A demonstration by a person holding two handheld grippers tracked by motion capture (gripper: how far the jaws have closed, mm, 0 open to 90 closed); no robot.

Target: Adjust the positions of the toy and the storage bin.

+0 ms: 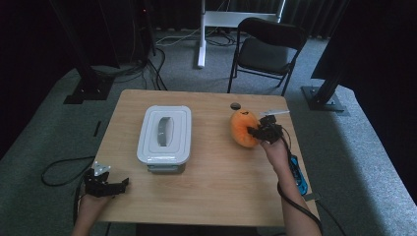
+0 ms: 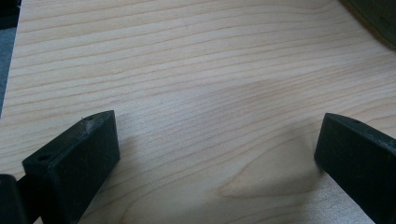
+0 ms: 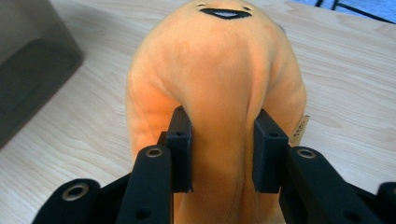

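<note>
An orange plush toy (image 1: 243, 129) with a stitched black mouth lies on the right half of the wooden table (image 1: 211, 182). My right gripper (image 1: 259, 132) is shut on the plush toy (image 3: 219, 84), and both black jaws press a fold of its fabric between them. A small tag sticks out at the toy's side. My left gripper (image 1: 118, 186) rests at the table's near left corner. It is open (image 2: 217, 158), with bare wood between its jaws.
A white lidded box (image 1: 164, 133) with a grey handle recess stands left of centre on the table. A dark round hole (image 1: 235, 105) sits near the far edge. A black chair (image 1: 265, 49) and black stand feet are on the carpet beyond.
</note>
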